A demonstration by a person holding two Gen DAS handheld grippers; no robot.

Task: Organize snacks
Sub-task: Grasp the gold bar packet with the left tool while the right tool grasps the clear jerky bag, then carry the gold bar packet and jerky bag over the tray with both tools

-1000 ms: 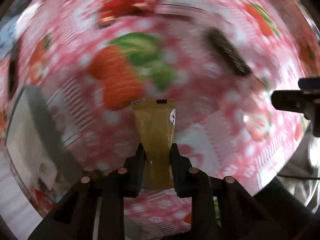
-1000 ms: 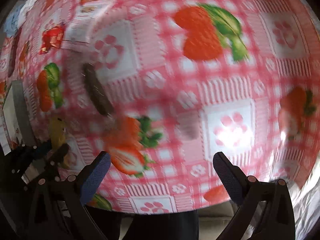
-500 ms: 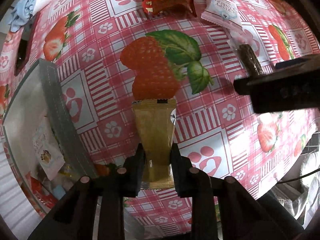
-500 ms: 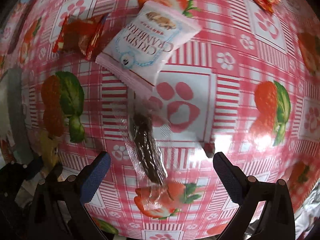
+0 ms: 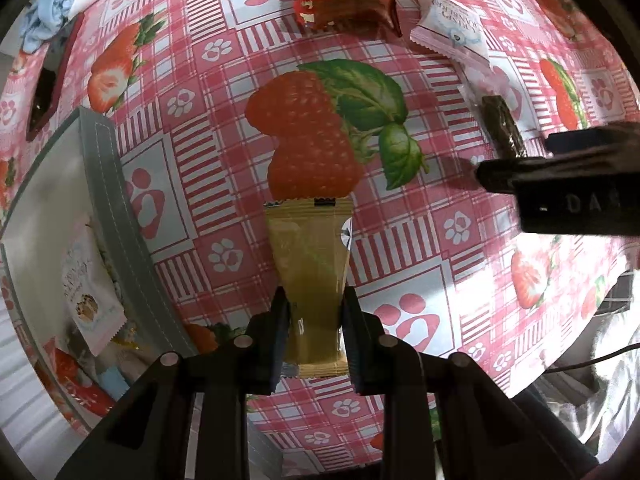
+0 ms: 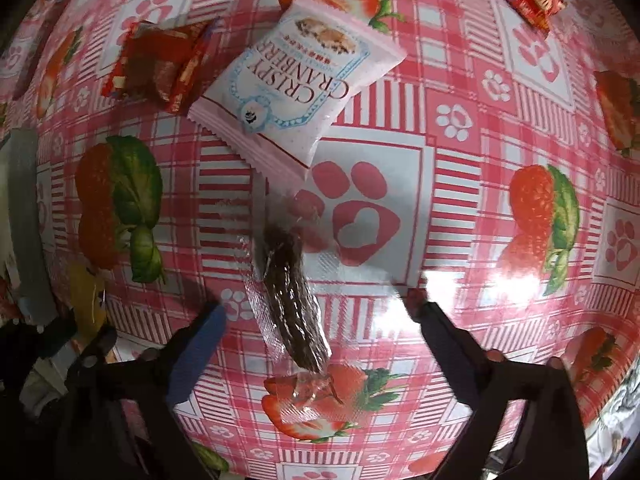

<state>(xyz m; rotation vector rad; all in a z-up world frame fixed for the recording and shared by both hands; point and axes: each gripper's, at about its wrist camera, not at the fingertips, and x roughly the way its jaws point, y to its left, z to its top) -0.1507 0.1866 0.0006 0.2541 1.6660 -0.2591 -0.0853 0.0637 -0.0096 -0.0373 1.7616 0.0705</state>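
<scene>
The task looks partly done: several packets already lie in the grey bin at the left, while the left gripper pinches a gold wrapper above the strawberry tablecloth. The right gripper, jaws spread wide, straddles a dark bar in clear wrap. Left on the cloth are a red packet and a pink pouch reading "CRISPY CRANBER", the rest unclear

"CRISPY CRANBER…" printed on pink-white snack packet, embossed "DAS" partly legible on right gripper body
</scene>
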